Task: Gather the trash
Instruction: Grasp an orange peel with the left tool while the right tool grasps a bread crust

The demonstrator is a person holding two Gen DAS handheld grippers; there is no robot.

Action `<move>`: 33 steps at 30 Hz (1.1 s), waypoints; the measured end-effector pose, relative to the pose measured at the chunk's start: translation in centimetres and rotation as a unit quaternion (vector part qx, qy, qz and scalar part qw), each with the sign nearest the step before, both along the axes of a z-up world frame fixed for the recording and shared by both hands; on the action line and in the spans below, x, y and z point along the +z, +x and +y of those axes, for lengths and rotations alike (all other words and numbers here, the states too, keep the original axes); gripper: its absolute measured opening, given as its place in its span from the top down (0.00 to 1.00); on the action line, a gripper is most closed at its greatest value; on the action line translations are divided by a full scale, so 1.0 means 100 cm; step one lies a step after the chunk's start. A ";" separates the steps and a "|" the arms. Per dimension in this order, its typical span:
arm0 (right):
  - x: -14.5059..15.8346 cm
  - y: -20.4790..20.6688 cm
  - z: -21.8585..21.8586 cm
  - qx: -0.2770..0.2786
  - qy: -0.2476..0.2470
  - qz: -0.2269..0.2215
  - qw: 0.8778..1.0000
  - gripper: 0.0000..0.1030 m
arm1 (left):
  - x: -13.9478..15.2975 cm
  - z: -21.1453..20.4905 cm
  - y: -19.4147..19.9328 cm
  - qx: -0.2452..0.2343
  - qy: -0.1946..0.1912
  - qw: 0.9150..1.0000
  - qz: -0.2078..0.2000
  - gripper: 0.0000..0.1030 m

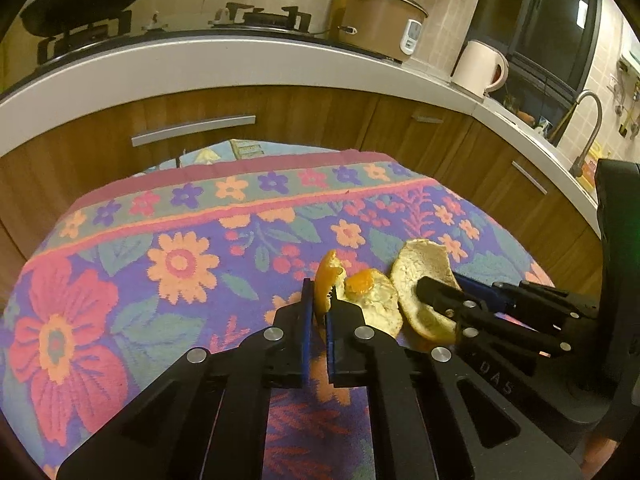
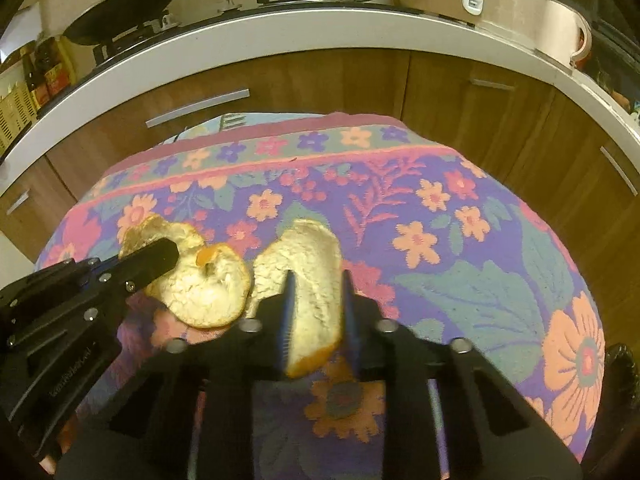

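Now left gripper [image 1: 318, 304] pinches the round orange peel [image 1: 374, 300]; right gripper [image 2: 316, 300] clamps the long peel strip [image 2: 316, 280]; both over floral cloth [image 2: 460, 240].

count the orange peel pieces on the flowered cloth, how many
2. The rounder peel lies on the flowered cloth, pinched at its edge by the left gripper. The longer peel sits beside it, between the right gripper fingers. None seems hidden.
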State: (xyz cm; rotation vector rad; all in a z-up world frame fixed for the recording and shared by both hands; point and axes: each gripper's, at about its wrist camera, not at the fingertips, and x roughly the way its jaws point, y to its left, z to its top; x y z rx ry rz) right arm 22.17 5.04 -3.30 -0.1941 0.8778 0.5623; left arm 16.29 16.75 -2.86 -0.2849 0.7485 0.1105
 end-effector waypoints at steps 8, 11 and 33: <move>0.015 -0.015 -0.015 -0.005 0.037 -0.044 0.998 0.98 | 0.003 0.003 -0.006 0.002 -0.006 1.000 -0.018 0.97; 0.019 -0.015 -0.023 -0.010 0.058 -0.047 0.997 0.98 | 0.005 0.003 -0.009 0.000 -0.008 1.000 -0.027 0.97; 0.034 -0.062 -0.088 -0.032 0.123 -0.061 0.990 0.98 | 0.036 -0.026 -0.036 -0.038 0.007 0.997 -0.071 0.97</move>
